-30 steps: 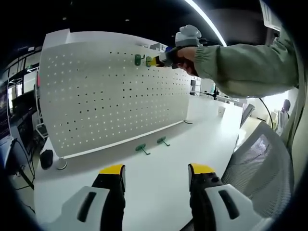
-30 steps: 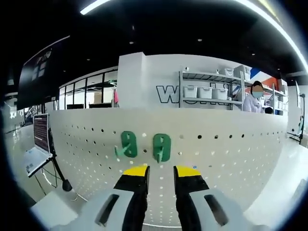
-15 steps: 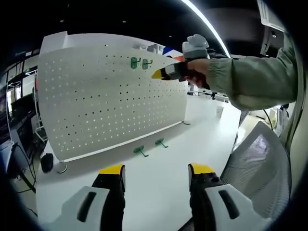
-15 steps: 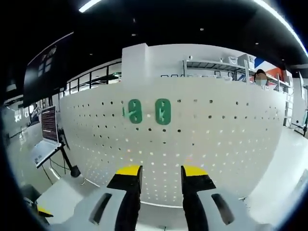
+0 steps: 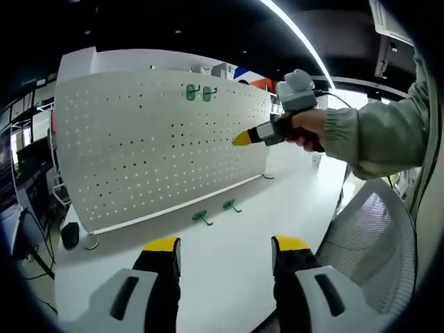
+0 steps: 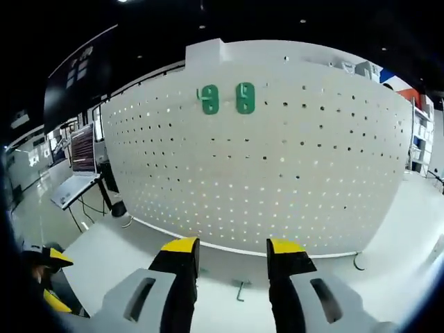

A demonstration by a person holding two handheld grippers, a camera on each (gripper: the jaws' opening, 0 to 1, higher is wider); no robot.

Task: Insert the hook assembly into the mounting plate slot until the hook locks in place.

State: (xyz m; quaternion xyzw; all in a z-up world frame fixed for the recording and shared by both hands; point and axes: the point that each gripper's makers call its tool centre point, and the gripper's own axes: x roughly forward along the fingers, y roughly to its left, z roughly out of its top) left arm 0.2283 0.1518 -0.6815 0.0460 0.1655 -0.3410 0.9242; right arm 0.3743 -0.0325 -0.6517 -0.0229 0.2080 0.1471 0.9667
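Spread apart and gripping nothing: both yellow-tipped jaws of the left gripper (image 5: 225,246), low over the white tabletop (image 5: 236,270). Same on the right gripper (image 6: 232,248), jaws parted with nothing between them, pointed at the white perforated mounting board (image 6: 277,166); seen from the left gripper view held in a hand (image 5: 310,129) with a green sleeve (image 5: 381,132), out in front of the board and apart from it.

Standing upright across the far side of the tabletop, that board (image 5: 152,139), its face dotted with rows of small holes. Hung side by side near its top edge, two green plastic hooks (image 6: 227,98), also visible high on the board from the left gripper view (image 5: 198,92). Lying loose on the tabletop just before the board's foot, two more green hooks (image 5: 215,211), close together; one of them glimpsed between the right jaws (image 6: 240,289).

Off the table's right edge, a grey mesh office chair (image 5: 371,236). Beyond the board's left end, a laptop on a stand (image 6: 76,170) and dark office space under a ceiling light strip (image 5: 298,31). Broad bare tabletop between the jaws and the loose hooks
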